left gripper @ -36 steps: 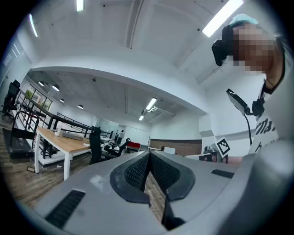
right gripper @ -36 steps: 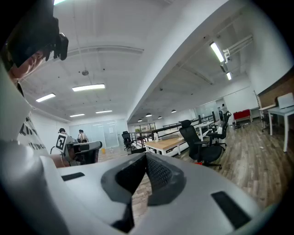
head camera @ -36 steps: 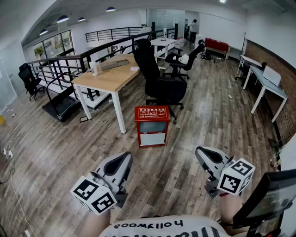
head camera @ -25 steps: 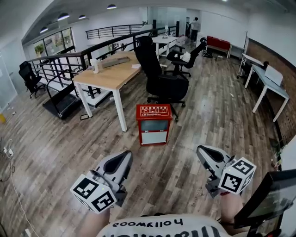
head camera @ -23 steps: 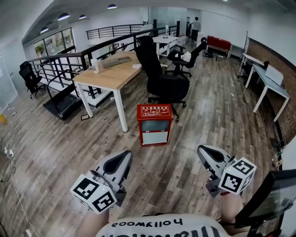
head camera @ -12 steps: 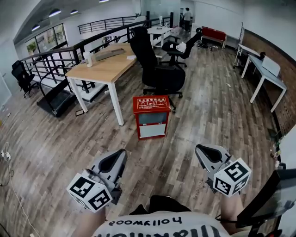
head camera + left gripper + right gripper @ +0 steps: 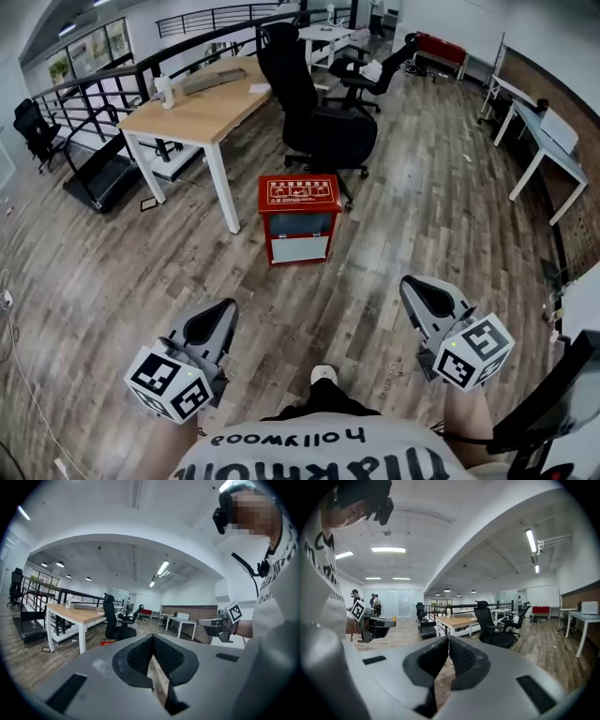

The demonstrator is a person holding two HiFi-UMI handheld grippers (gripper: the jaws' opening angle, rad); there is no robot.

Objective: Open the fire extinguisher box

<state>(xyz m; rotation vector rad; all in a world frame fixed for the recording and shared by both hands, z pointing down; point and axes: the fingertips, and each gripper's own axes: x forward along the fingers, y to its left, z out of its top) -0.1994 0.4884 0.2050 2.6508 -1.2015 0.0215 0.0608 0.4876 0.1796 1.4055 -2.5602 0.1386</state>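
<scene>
The fire extinguisher box (image 7: pixel 300 217) stands closed on the wooden floor (image 7: pixel 422 216) at the person's 12 o'clock, red, with a labelled top and a pale panel low on its front. No handle or latch can be made out at this range, so I cannot tell whether the top lifts or the front swings. Picking the wrong face would be the first slip.

The box appears to stand free. A pull on a stiff door could drag or tip it toward the person rather than open it, unless one of the tongs steadies the body.

At the box's 9 o'clock a leg of the worktop (image 7: pixel 192 103) stands just beside it, and a front hinged on that side might knock against the leg. At its 12 o'clock the office chair (image 7: pixel 323 131) sits close behind, so a shove backward could push the box into the chair's base.

The left tongs (image 7: pixel 214 321) at the box's 7 o'clock and the right tongs (image 7: pixel 427 295) at its 5 o'clock are both closed on nothing, well apart from it. They would have to part before taking any latch, and arriving closed risks jabbing the front panel.
</scene>
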